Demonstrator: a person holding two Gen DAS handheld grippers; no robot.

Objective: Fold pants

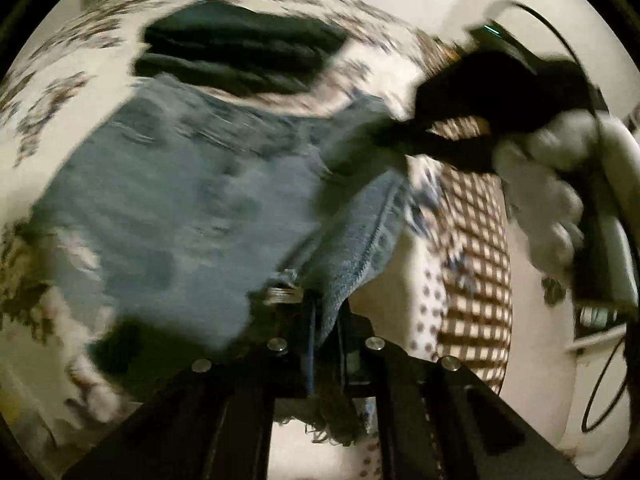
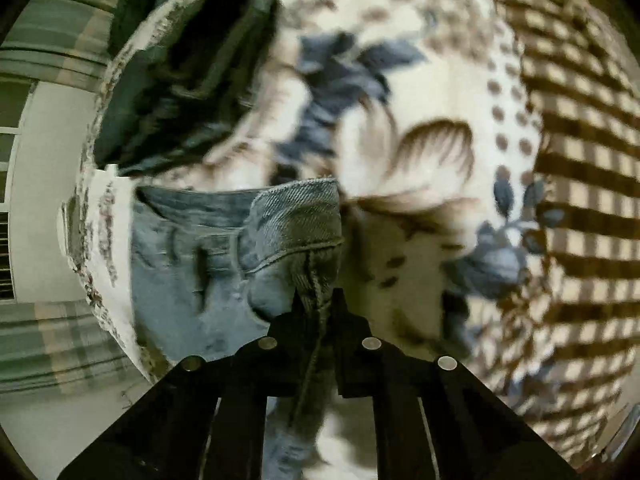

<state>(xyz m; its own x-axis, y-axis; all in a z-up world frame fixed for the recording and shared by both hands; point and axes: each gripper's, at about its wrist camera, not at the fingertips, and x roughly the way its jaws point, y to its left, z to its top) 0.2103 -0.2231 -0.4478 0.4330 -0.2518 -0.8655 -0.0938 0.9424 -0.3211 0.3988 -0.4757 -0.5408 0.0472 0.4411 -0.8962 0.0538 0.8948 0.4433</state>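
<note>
The blue denim pants (image 1: 172,208) lie spread on a floral bedspread (image 1: 60,92). My left gripper (image 1: 320,304) is shut on a frayed hem edge of the pants, and denim hangs down between its jaws. My right gripper (image 2: 316,300) is shut on the waistband corner of the pants (image 2: 296,220), with the seam running between its jaws. In the left wrist view the right gripper (image 1: 404,128) shows as a dark blurred shape held by a white-gloved hand (image 1: 548,184), pinching the far side of the denim. Both views are motion-blurred.
Dark folded clothes (image 1: 240,48) lie on the bedspread beyond the pants, and they also show in the right wrist view (image 2: 180,80). A brown checkered cloth (image 2: 580,200) covers the bed's right side. A cable (image 1: 608,380) hangs at the right. Plaid curtains (image 2: 52,344) are at the left.
</note>
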